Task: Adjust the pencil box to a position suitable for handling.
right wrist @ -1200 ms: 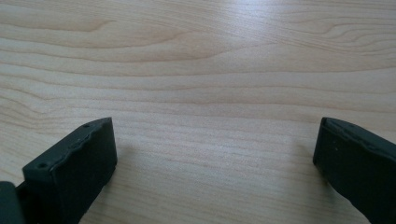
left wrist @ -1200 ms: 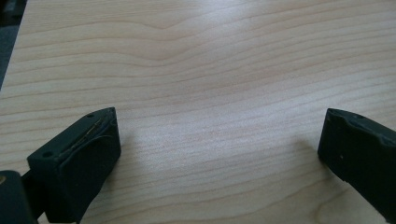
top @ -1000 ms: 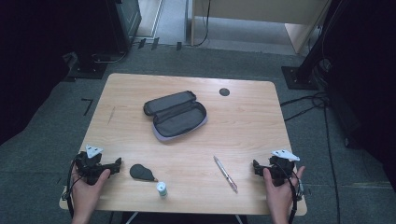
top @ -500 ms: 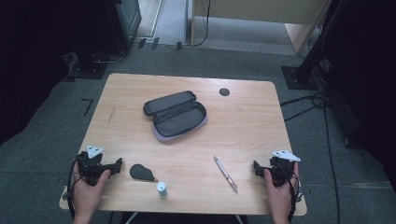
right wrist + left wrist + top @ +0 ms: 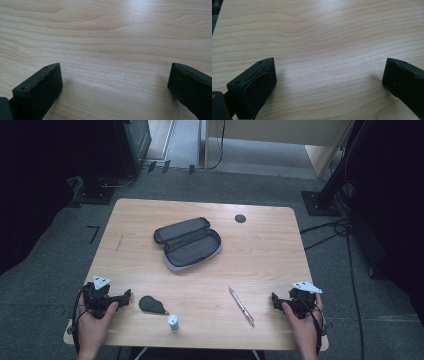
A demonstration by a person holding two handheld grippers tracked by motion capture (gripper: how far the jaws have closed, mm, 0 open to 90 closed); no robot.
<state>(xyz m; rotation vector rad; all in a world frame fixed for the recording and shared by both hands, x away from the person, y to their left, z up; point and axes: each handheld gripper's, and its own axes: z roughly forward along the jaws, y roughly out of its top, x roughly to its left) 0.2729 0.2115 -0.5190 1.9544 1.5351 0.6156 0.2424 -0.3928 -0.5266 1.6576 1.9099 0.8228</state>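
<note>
Resting unchanged at counter corners: left gripper, right gripper, jaws spread, empty; pencil case, pen untouched.

Bare tabletop seen ahead of both tongs, open pouch blocking the centre, pen, small bottle and dark oval cluttering the near edge
</note>
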